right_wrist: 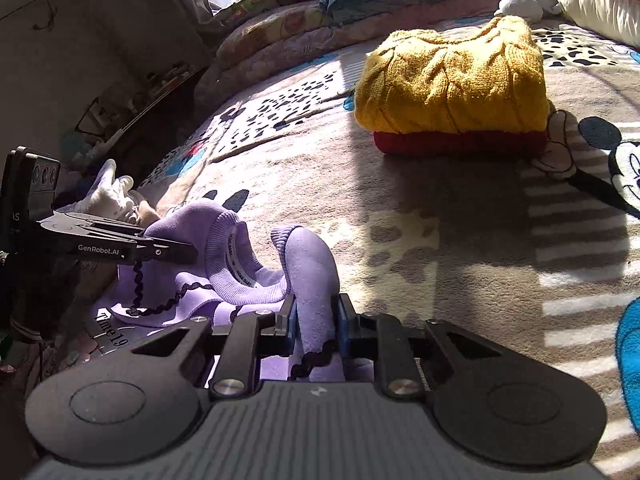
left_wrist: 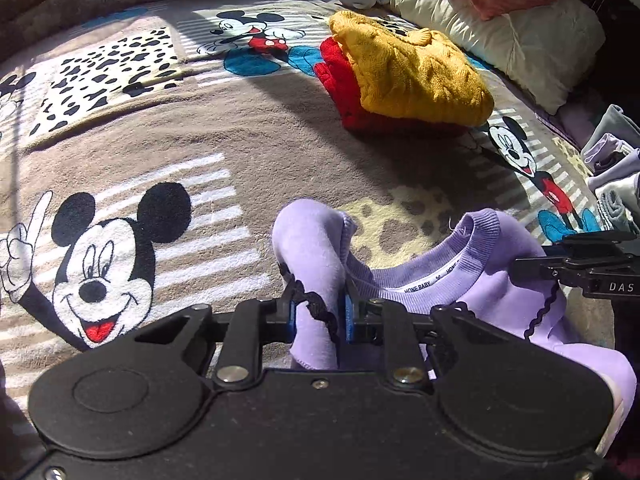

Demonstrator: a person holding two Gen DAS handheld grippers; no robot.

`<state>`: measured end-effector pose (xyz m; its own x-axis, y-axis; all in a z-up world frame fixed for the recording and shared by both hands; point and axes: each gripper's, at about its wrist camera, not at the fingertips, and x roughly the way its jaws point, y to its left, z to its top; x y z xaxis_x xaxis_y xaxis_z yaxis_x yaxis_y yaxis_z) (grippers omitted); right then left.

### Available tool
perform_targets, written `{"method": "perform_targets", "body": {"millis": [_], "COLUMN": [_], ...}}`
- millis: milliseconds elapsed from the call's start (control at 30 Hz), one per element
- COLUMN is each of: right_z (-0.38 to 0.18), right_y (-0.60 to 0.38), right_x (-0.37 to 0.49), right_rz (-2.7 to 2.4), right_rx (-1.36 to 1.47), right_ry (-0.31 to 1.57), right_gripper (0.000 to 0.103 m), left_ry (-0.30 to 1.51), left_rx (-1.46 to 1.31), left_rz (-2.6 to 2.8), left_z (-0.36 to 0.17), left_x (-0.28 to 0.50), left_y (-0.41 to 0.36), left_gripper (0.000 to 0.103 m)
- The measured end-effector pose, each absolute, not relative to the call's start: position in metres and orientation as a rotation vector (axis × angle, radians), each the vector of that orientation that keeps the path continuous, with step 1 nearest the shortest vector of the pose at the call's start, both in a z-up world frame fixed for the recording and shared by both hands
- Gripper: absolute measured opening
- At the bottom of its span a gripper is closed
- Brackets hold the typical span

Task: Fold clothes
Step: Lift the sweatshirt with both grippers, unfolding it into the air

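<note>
While both grippers (left_wrist: 318, 314) (right_wrist: 316, 326) pinch sweatshirt (left_wrist: 480, 280) shoulders, blanket (left_wrist: 248, 136) lies open.

My left gripper (left_wrist: 320, 316) is closed tight, its blue-padded fingers (left_wrist: 291, 318) pinching a fold of the lilac sweatshirt (left_wrist: 472, 280) near the collar, with cloth bulging up between and above the pads. My right gripper (right_wrist: 316, 326) is clamped the same way on another bunched fold of that garment, the black wavy trim caught at its base. Both tools sit low and level, pointing forward, side by side and near each other: each camera sees the other tool's fingers reaching in from the side onto the cloth. A white-gloved hand (right_wrist: 110, 196) shows behind the left tool.
</note>
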<state>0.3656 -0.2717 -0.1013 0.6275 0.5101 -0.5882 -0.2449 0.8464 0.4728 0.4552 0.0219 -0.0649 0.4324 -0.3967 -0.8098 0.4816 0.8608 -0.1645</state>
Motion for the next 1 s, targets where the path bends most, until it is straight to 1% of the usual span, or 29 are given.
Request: {"method": "perform_targets", "body": {"millis": [300, 533, 733, 1000], "right_z": [-0.007, 0.054, 0.095, 0.136], "right_y": [-0.271, -0.264, -0.259, -0.254], "right_x": [0.33, 0.327, 0.353, 0.406], "right_rz": [0.505, 0.546, 0.55, 0.541], "right_rx": [0.35, 0.318, 0.305, 0.28], "right_ry": [0.632, 0.552, 0.496, 0.432], "right_gripper": [0.02, 0.019, 0.019, 0.018], "left_ry": [0.828, 0.703, 0.624, 0.536], "left_rx": [0.025, 0.012, 0.001, -0.034], "left_rz": [-0.564, -0.539, -0.502, -0.445], "left_z": [0.028, 0.09, 0.127, 0.17], "left_x": [0.392, 0.353, 0.354, 0.386], "left_y": [0.052, 0.074, 0.084, 0.09], "left_gripper": [0.017, 0.016, 0.015, 0.014]}}
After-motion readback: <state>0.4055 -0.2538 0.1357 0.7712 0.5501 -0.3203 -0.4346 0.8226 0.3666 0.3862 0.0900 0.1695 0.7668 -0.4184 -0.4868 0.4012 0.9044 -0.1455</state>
